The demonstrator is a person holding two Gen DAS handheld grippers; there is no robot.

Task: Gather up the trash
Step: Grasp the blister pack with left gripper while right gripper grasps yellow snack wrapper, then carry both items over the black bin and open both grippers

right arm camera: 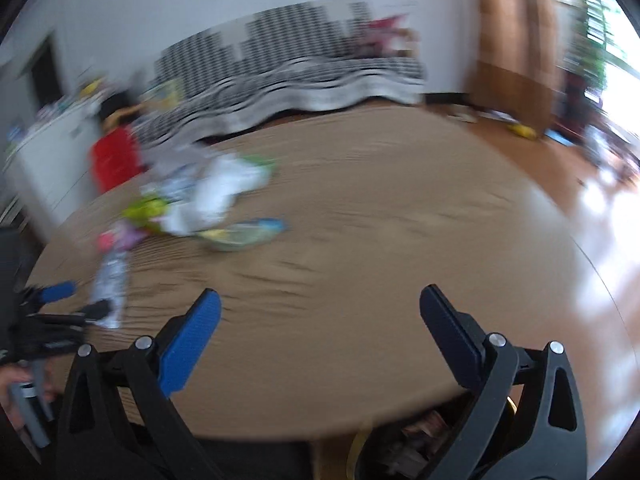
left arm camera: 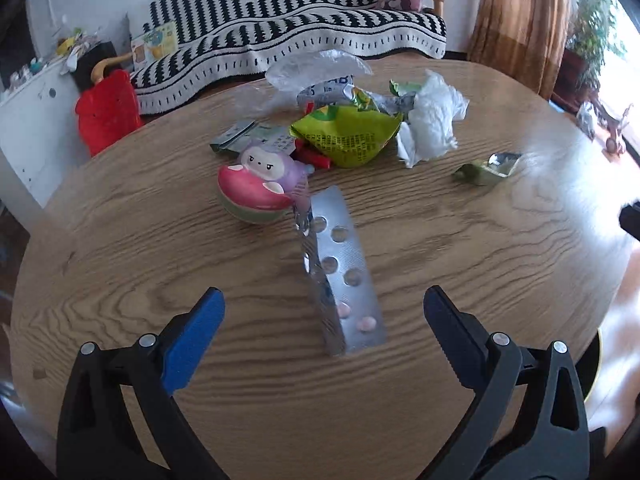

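**A:** Where does the trash sit?

**B:** Mostly in one heap toward the far side of the round wooden surface. There is a green snack wrapper, a crumpled white tissue just to its right, a clear plastic bag behind them, and a grey foil sachet on the left. A small torn green-and-silver wrapper lies apart, further right.

**A:** And nearer the camera?

**B:** A silver blister pack with a few pink pills in it lies lengthwise, running from the heap toward the left tool. Its near end lies between the two blue pads, touching neither.

**A:** So the left tool is apart?

**B:** Yes, its fingers are spread wide and hold nothing. A pink and purple squishy toy sits just left of the pack's far end.

**A:** The right one?

**B:** The right tool is also spread wide, with nothing in it, over bare wood near the surface's edge. That view is badly blurred; the heap shows as a smear on the left, and the left tool shows at the left border.

**A:** Anything behind?

**B:** A sofa with a black-and-white throw.
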